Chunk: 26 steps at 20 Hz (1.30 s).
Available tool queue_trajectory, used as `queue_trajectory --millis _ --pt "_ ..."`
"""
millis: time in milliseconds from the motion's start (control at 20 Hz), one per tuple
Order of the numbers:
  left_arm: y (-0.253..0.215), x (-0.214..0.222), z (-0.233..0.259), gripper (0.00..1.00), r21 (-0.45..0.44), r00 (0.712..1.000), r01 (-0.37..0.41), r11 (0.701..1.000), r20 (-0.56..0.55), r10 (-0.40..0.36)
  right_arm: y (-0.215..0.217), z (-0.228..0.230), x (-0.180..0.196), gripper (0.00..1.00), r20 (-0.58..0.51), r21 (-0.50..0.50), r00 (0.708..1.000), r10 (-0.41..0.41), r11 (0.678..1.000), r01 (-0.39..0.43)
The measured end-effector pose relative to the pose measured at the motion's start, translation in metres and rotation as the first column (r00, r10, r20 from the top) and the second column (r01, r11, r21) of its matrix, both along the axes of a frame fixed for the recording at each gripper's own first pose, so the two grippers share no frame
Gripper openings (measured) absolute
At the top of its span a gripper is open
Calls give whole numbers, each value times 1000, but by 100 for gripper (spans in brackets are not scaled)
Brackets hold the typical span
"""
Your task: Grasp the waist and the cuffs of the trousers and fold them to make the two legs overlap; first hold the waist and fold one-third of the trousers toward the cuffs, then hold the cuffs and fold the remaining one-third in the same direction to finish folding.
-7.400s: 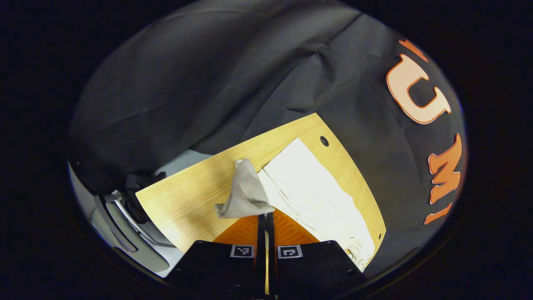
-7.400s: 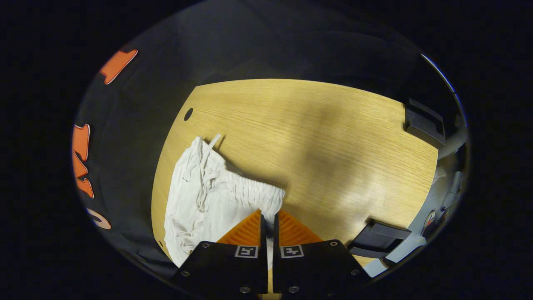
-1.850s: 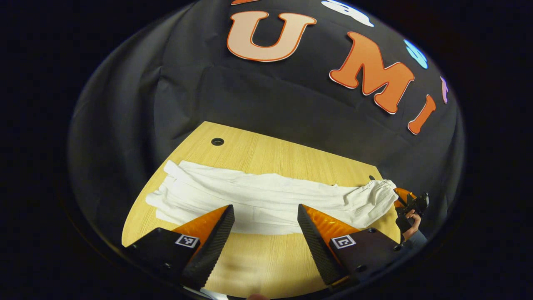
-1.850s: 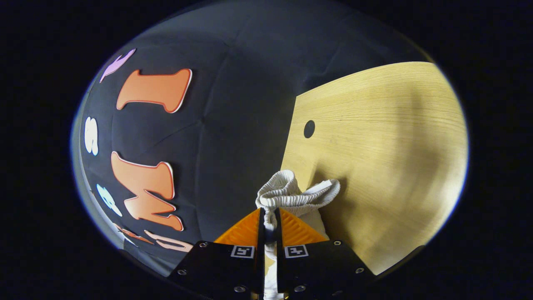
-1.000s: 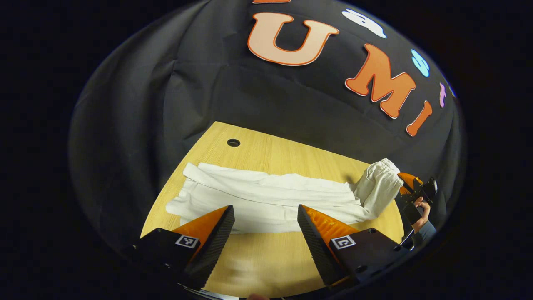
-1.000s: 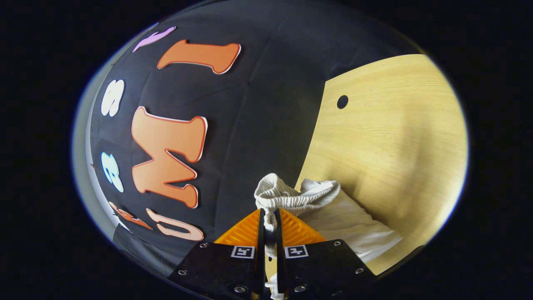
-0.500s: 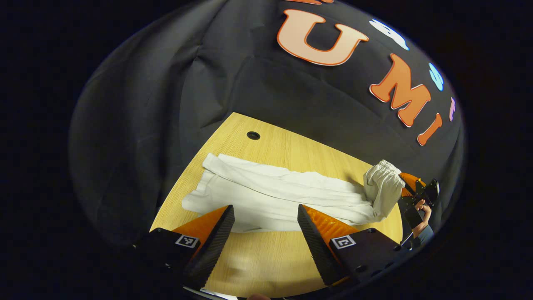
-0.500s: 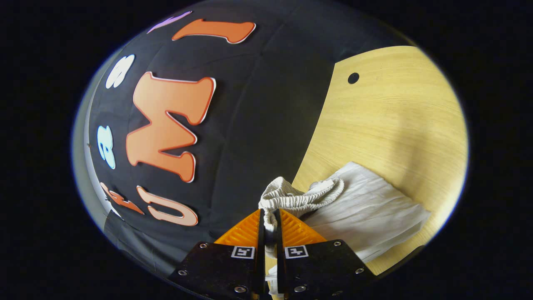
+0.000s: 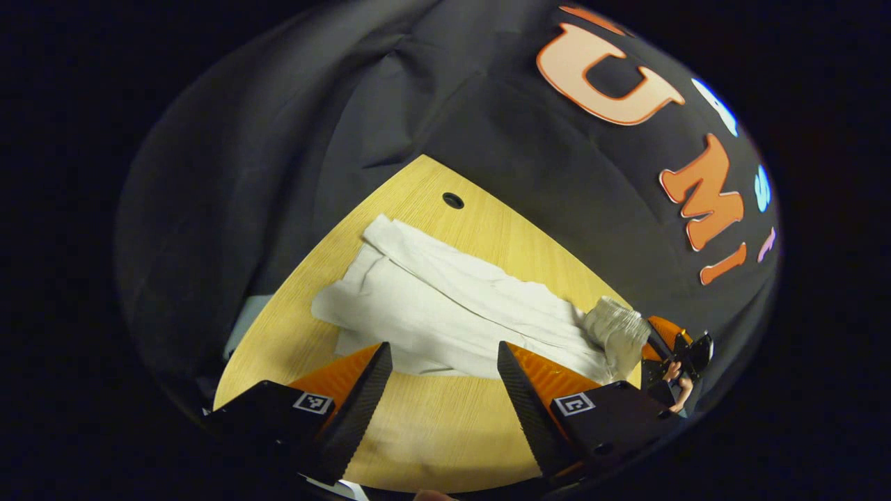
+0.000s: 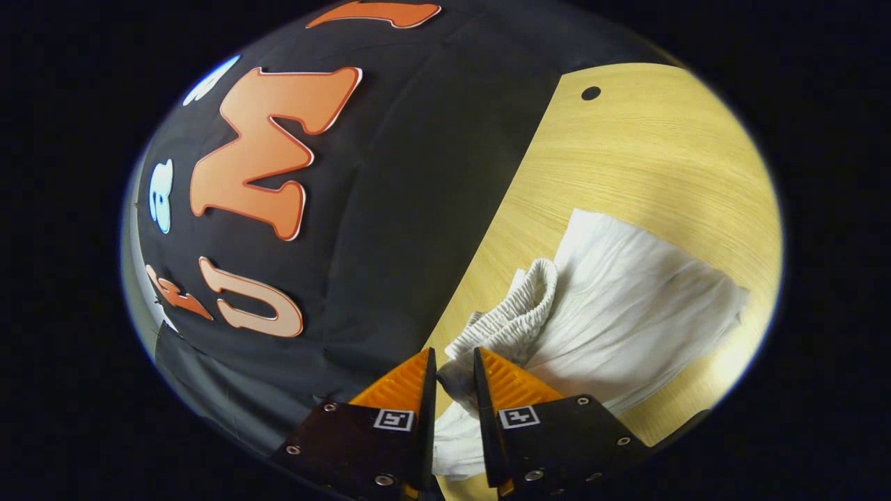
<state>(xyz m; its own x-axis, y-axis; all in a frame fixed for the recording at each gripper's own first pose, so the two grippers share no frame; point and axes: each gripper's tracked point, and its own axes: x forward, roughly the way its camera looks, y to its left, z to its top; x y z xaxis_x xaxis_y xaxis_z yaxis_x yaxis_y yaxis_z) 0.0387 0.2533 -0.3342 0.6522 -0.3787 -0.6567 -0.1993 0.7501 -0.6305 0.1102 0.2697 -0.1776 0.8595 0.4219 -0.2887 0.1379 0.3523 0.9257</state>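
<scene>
The right gripper [image 10: 454, 369] has just eased apart around the elastic waistband [image 10: 511, 316], laying it over the white trousers [image 9: 445, 306] along the tabletop's [image 9: 445, 431] far edge, so the first third looks folded, while the left gripper [image 9: 444, 362] hangs wide open.

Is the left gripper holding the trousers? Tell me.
No: the left gripper hangs open above the table, clear of the trousers.
</scene>
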Motion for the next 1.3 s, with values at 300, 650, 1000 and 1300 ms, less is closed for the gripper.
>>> queue_trajectory --millis 300,650,1000,1300 --pt "13 0 -29 100 -141 990 -107 984 -109 92 3 6 -8 41 17 -48 1000 6 999 -5" --pt "42 -11 -71 99 -249 950 -257 934 -244 197 -20 11 -22 64 26 -124 1000 -17 992 20" --pt "42 -5 -98 99 -306 931 -307 901 -294 217 -37 19 -37 78 37 -163 999 -28 986 34" --pt "29 41 -99 93 -329 948 -296 897 -219 232 -63 28 -54 80 41 -177 997 -67 982 73"
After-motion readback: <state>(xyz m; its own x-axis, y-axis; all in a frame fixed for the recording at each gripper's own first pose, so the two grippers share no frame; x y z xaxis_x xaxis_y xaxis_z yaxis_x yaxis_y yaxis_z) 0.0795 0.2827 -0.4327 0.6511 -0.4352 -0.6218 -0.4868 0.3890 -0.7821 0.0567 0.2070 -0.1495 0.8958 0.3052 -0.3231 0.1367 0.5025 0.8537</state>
